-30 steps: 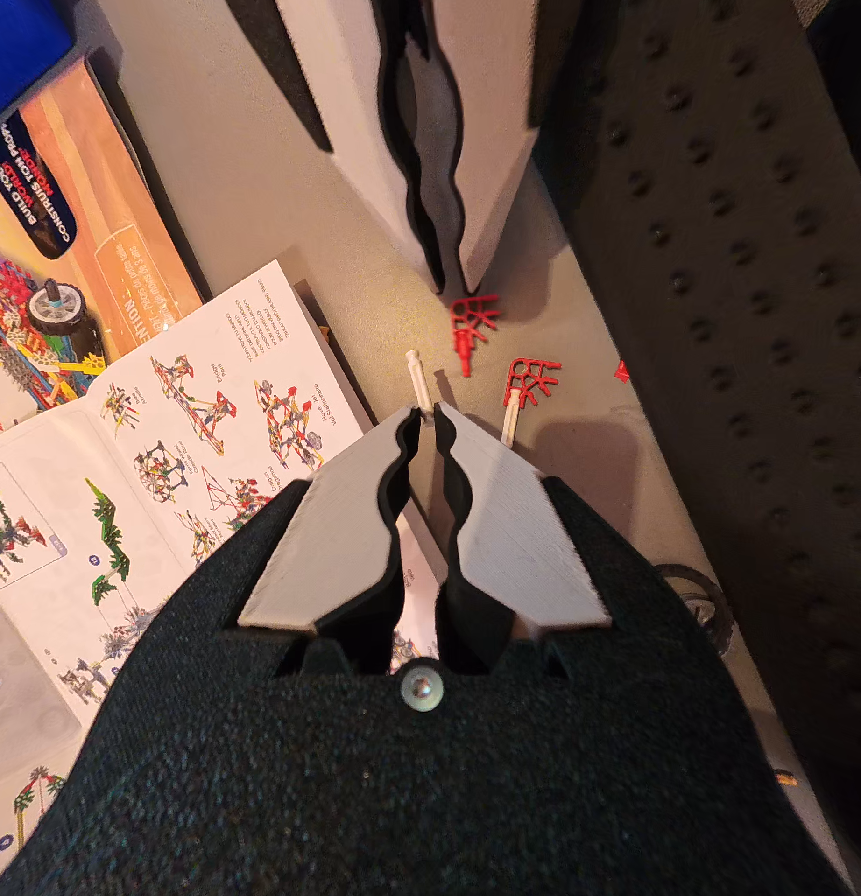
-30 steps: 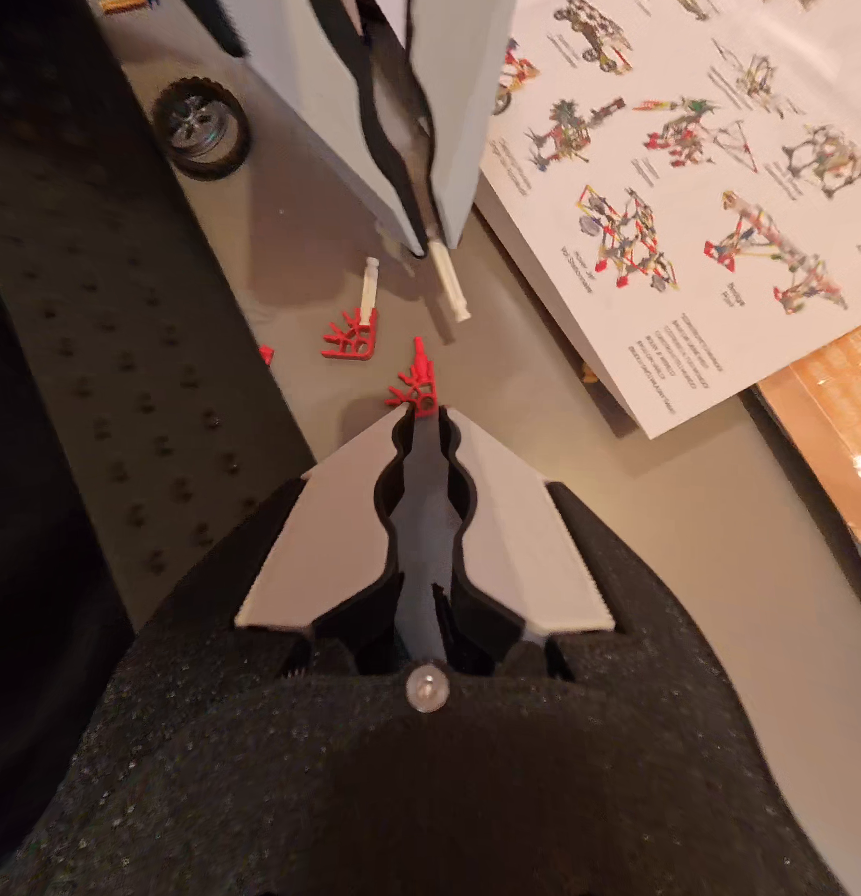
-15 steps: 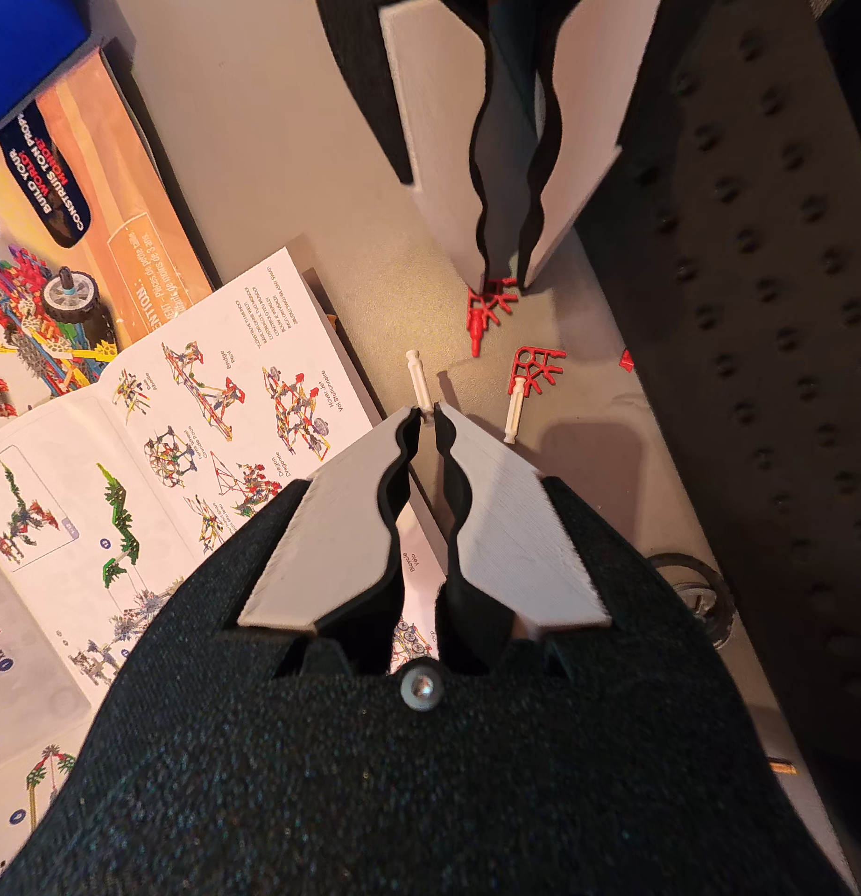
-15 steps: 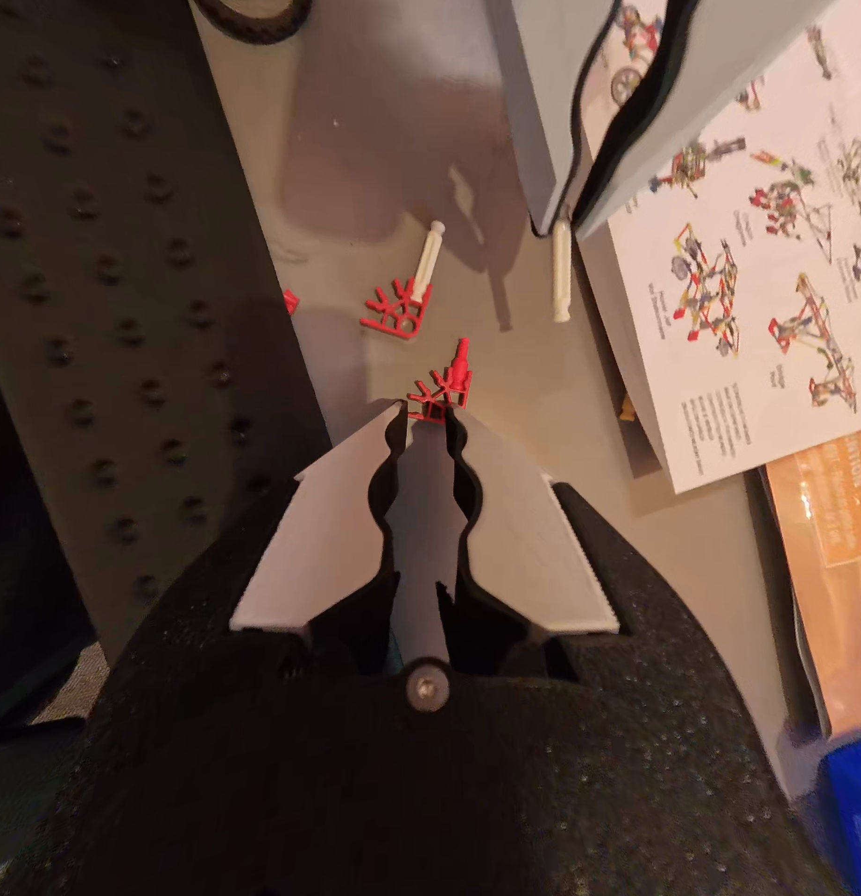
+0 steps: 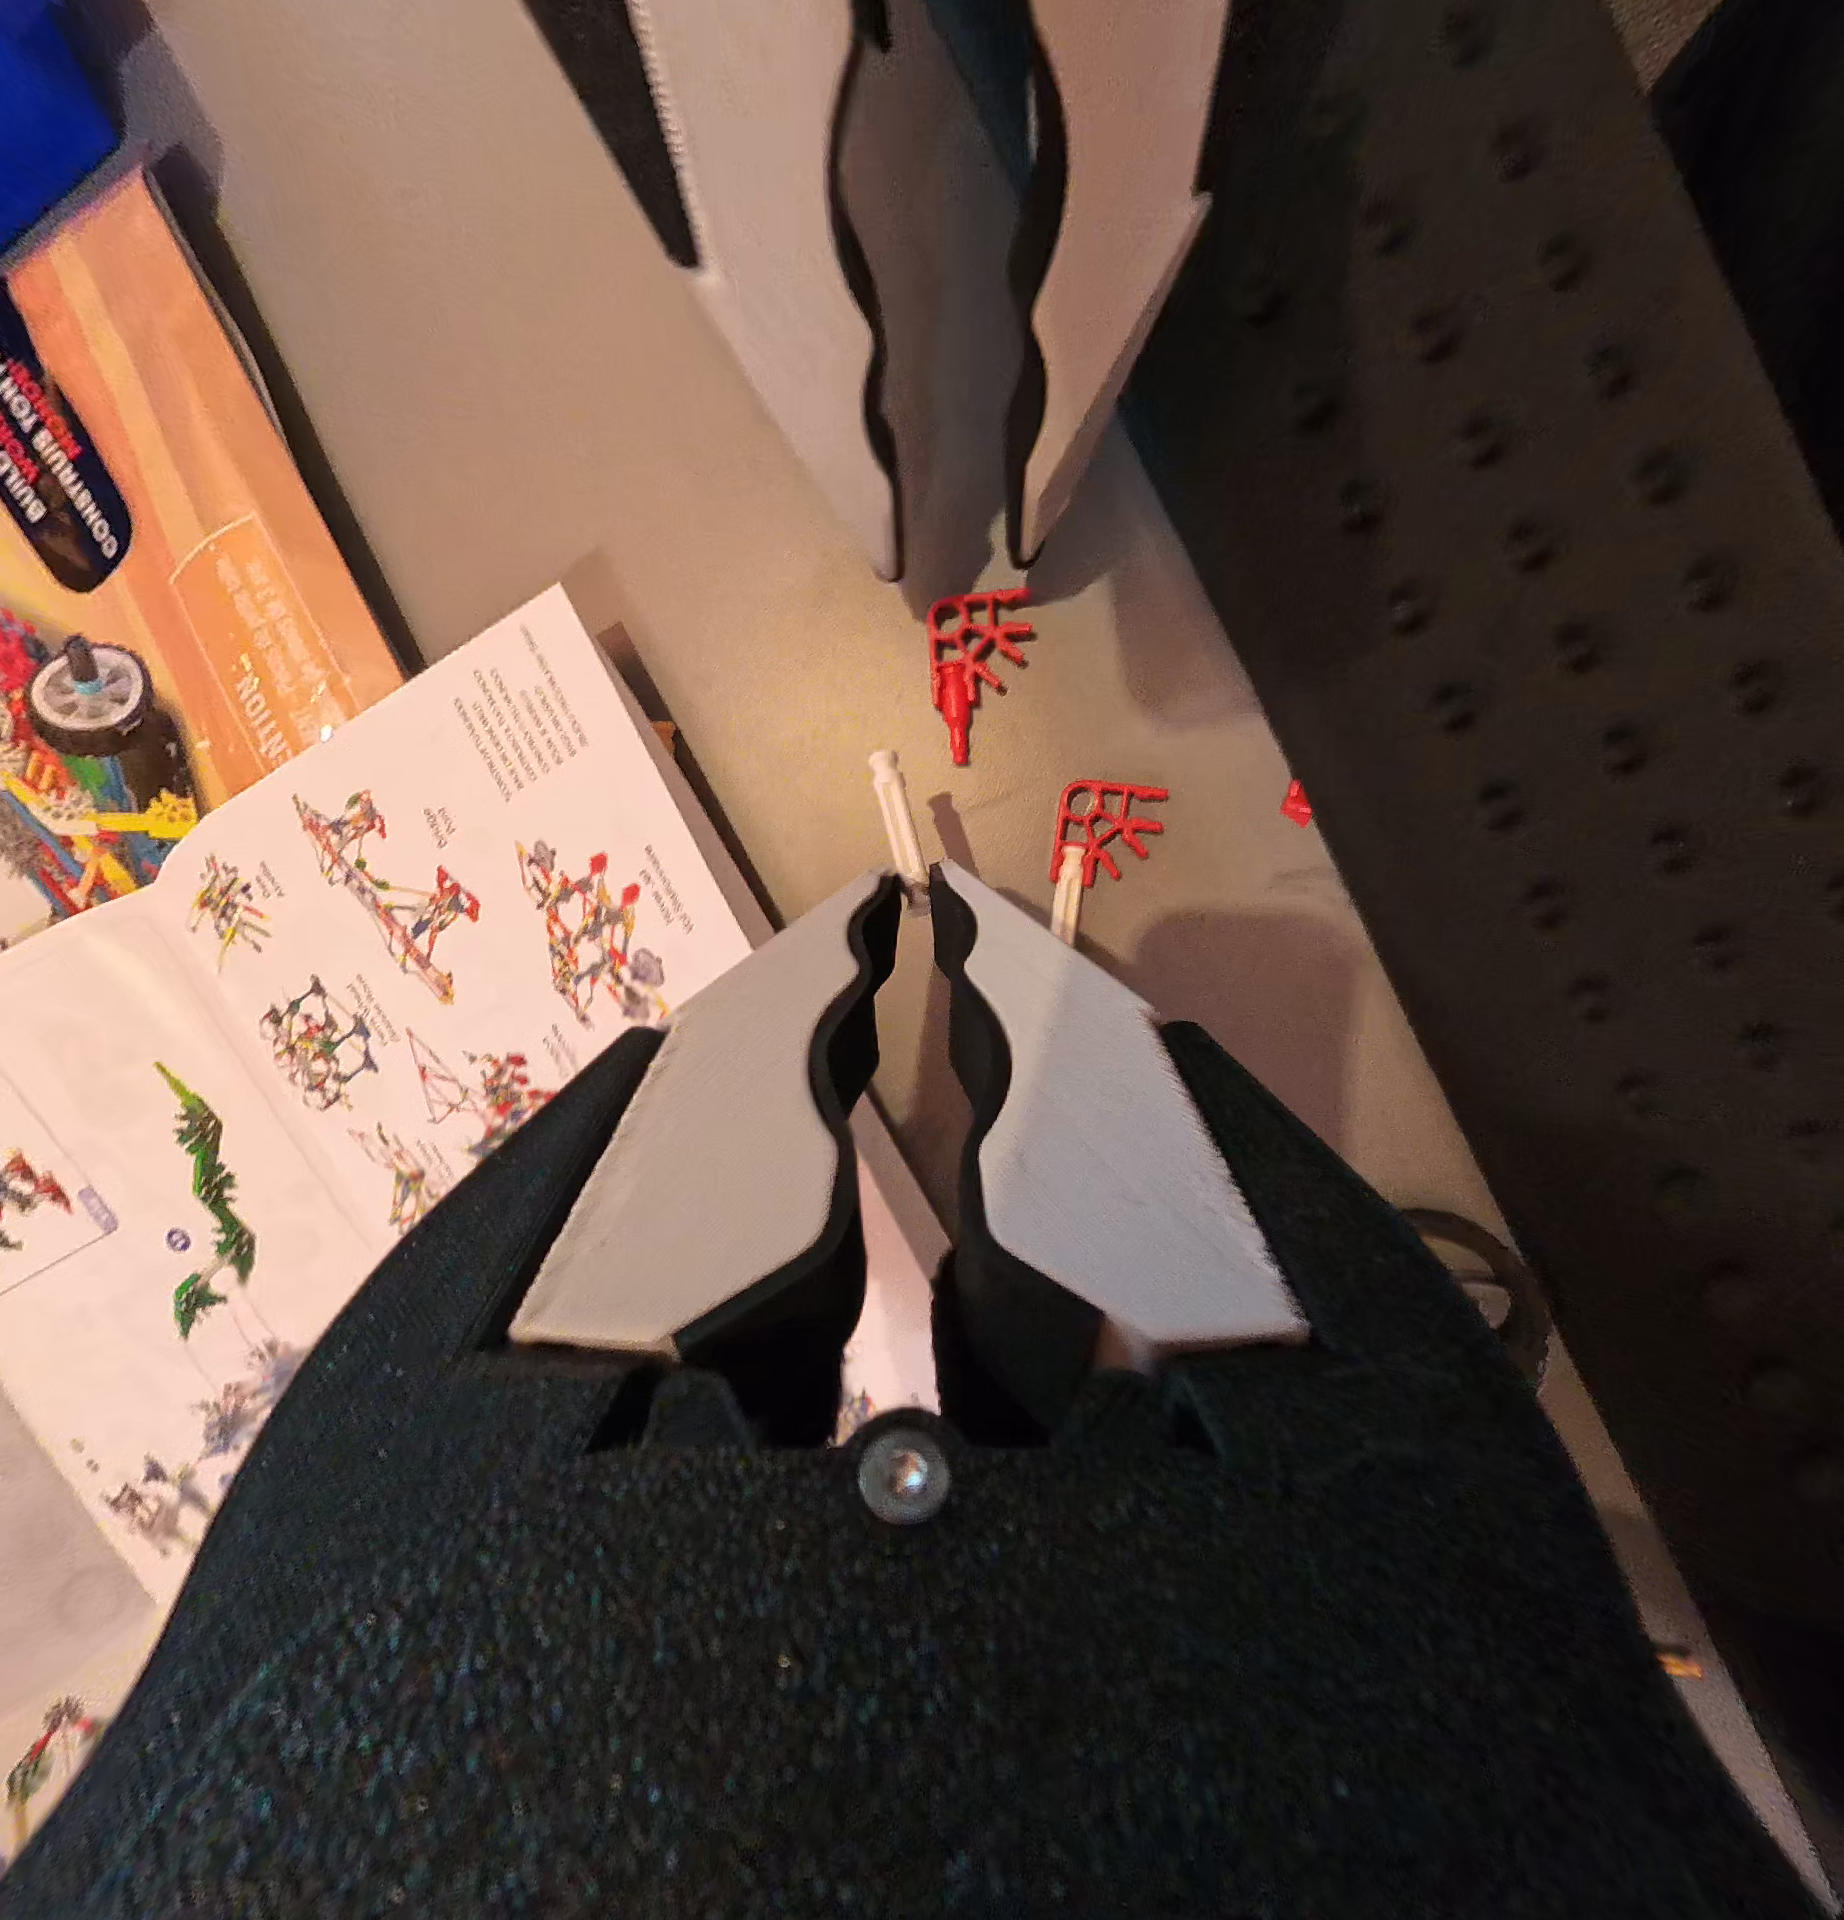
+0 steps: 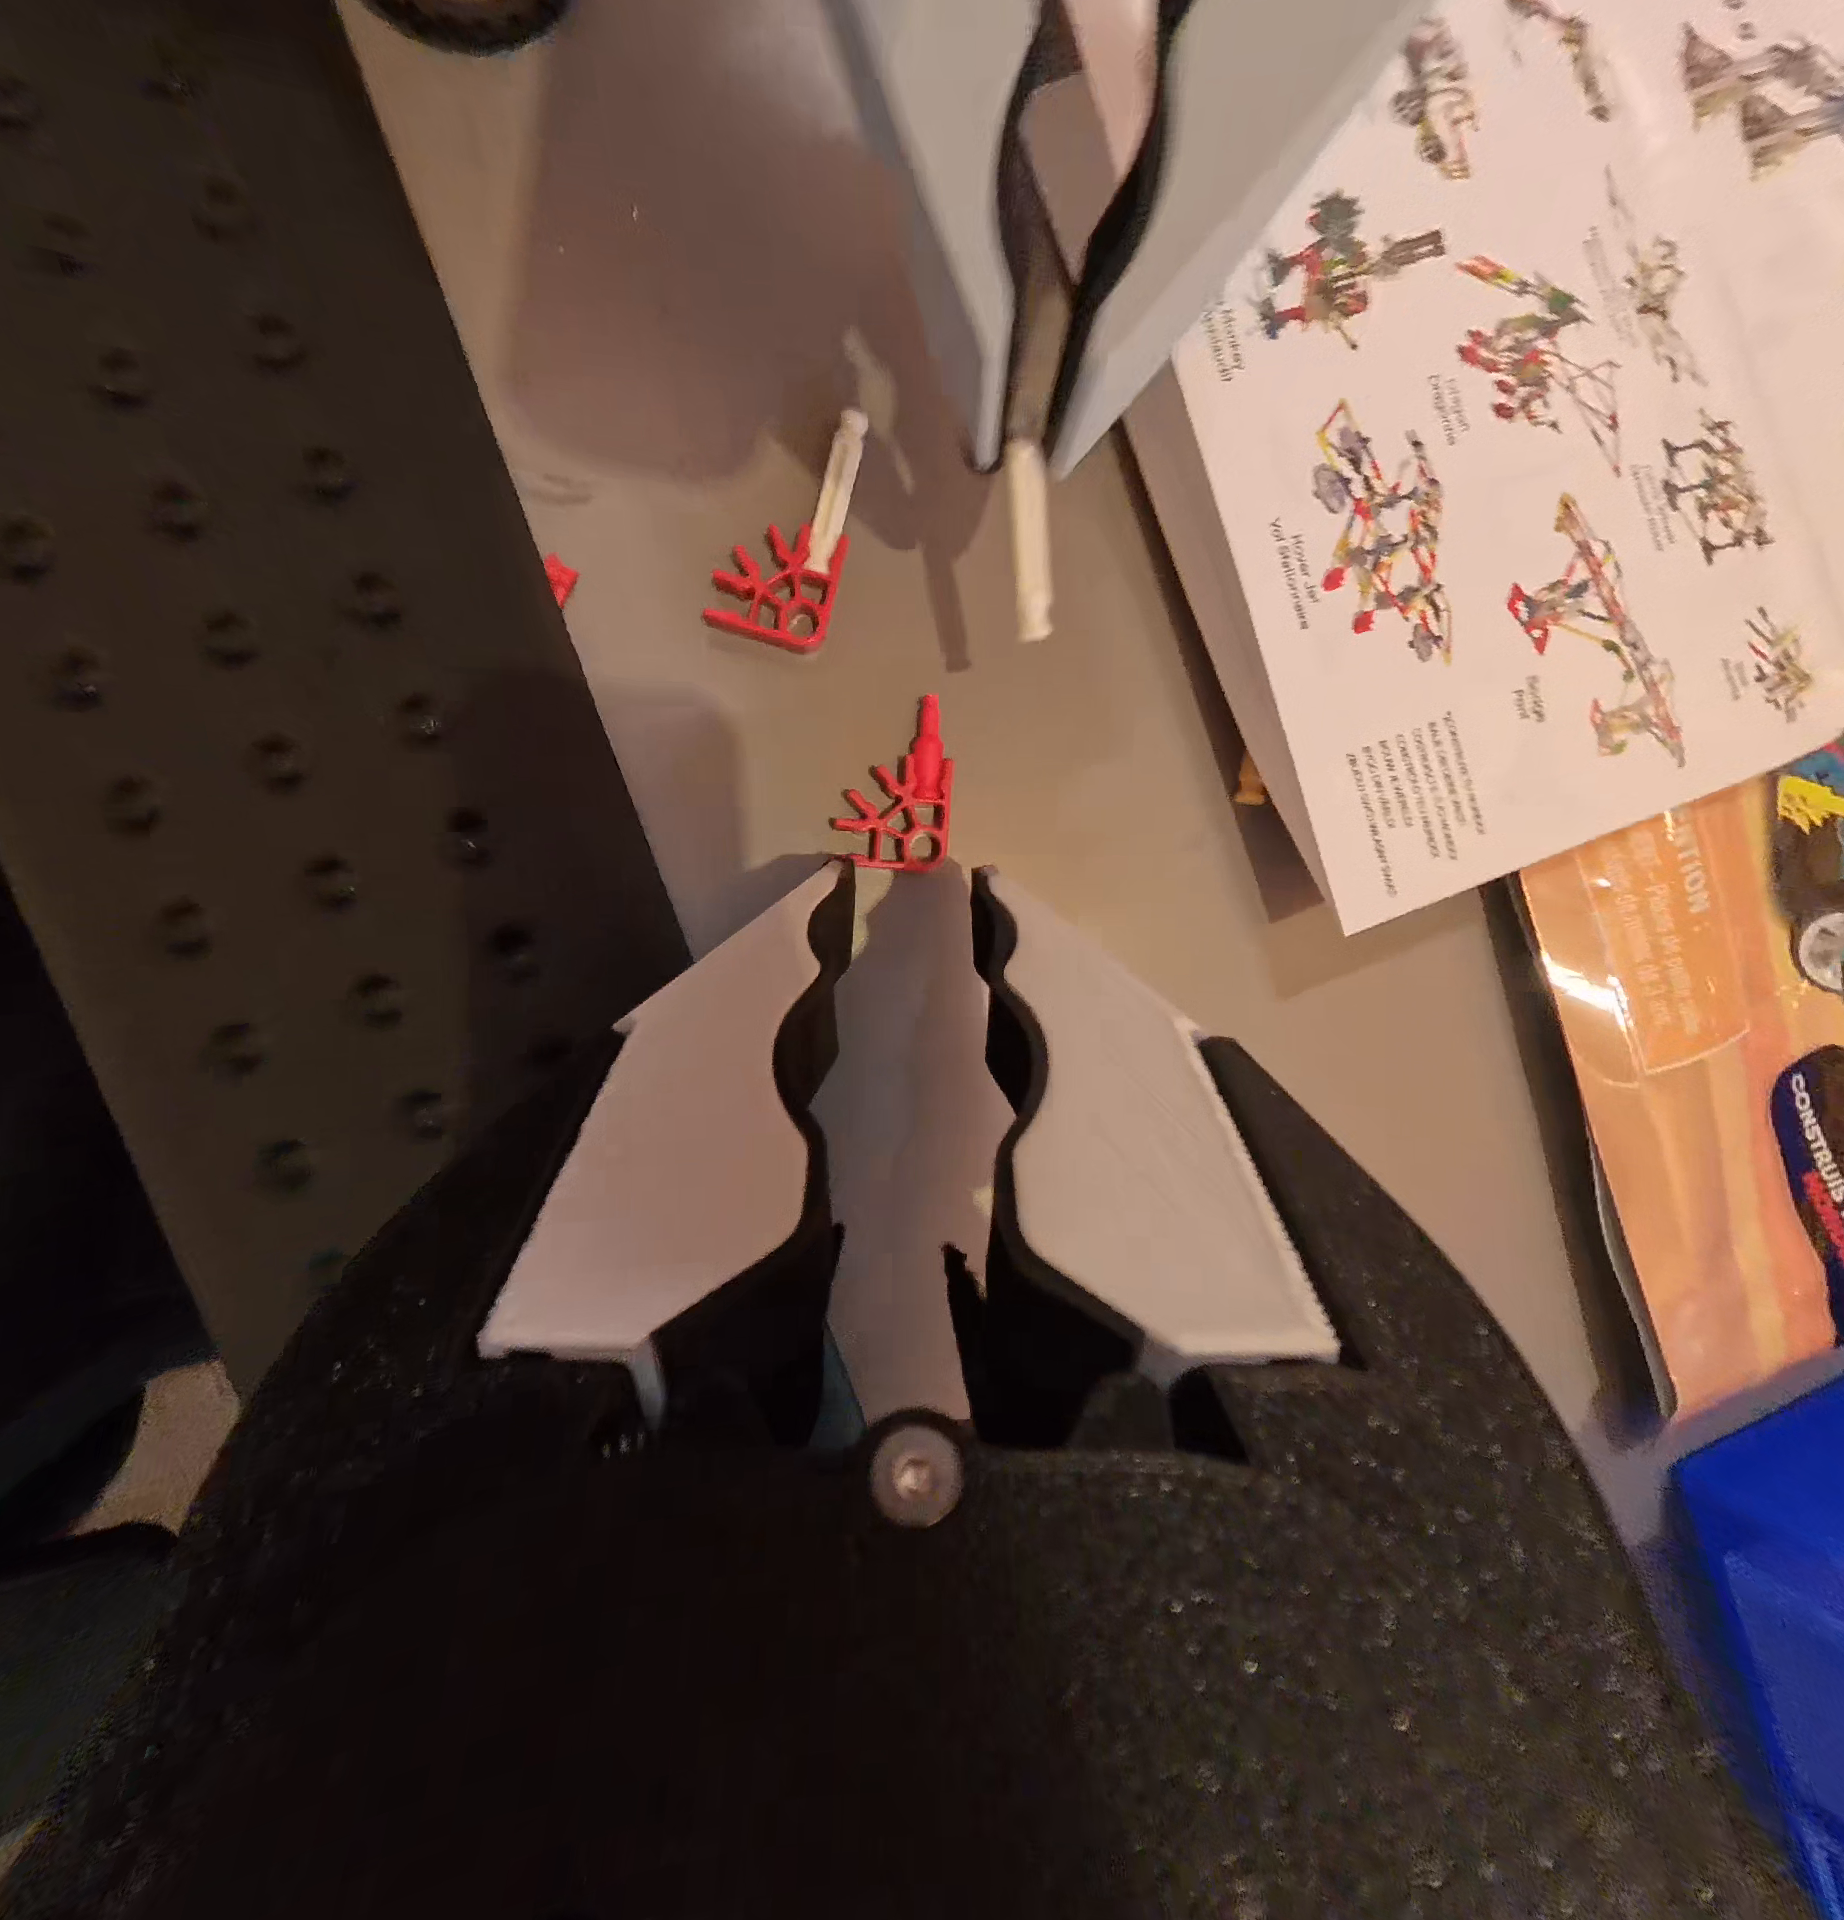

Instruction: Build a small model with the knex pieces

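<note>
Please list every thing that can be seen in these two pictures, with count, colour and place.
rod: 1, white, clamped in the left gripper's tips
connector with stub: 1, red, on the table at the right gripper's tips
connector with rod: 1, red and white, on the table beside the mat
booklet: 1, white, open, beside the rod
box: 1, orange, under the booklet's edge
mat: 1, black, dimpled
wheel: 1, black, by the mat
table: 1, grey
left gripper: shut on the rod
right gripper: open

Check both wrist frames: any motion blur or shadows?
Left wrist view: warm dim light; the right gripper at top is motion-smeared, the red fan-shaped plastic connector near it sharp. Right wrist view: the white printed instruction booklet smears; the left gripper casts shadows on the grey tabletop.
</note>
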A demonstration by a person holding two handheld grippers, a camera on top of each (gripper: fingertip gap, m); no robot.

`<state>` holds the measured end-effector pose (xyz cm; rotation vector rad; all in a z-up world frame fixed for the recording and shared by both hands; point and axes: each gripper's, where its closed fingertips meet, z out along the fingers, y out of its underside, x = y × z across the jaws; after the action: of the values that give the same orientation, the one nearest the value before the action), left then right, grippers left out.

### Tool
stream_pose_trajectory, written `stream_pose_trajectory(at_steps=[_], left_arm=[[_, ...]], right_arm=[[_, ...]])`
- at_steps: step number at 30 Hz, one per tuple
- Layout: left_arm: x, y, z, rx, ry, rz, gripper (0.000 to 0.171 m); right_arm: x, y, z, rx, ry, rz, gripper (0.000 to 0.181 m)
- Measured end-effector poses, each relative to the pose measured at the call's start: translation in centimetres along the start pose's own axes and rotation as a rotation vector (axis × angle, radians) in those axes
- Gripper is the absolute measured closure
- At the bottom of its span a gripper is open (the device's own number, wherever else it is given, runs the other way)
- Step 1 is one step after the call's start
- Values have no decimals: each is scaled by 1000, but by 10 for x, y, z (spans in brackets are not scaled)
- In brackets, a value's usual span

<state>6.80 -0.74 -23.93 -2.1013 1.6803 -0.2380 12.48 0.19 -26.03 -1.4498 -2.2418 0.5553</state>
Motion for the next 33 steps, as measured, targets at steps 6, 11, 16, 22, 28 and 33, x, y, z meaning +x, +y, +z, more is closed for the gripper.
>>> stream_pose_trajectory(at_steps=[6,11,16,22,28,33], left_arm=[[17,-17,20,31,77,22,169],[21,-22,30,27,85,61,169],[21,-36,30,81,61,109,169],[9,-38,32,107,11,78,167],[7,-22,43,41,30,18,149],[24,-17,48,4,121,-5,152]], right_arm=[[2,-9,-13,128,23,50,166],[-10,-8,-6,112,0,15,165],[-9,-11,-1,108,17,16,176],[0,-3,-4,97,29,88,177],[12,16,-12,64,53,168,177],[-1,19,-12,46,8,159,176]])
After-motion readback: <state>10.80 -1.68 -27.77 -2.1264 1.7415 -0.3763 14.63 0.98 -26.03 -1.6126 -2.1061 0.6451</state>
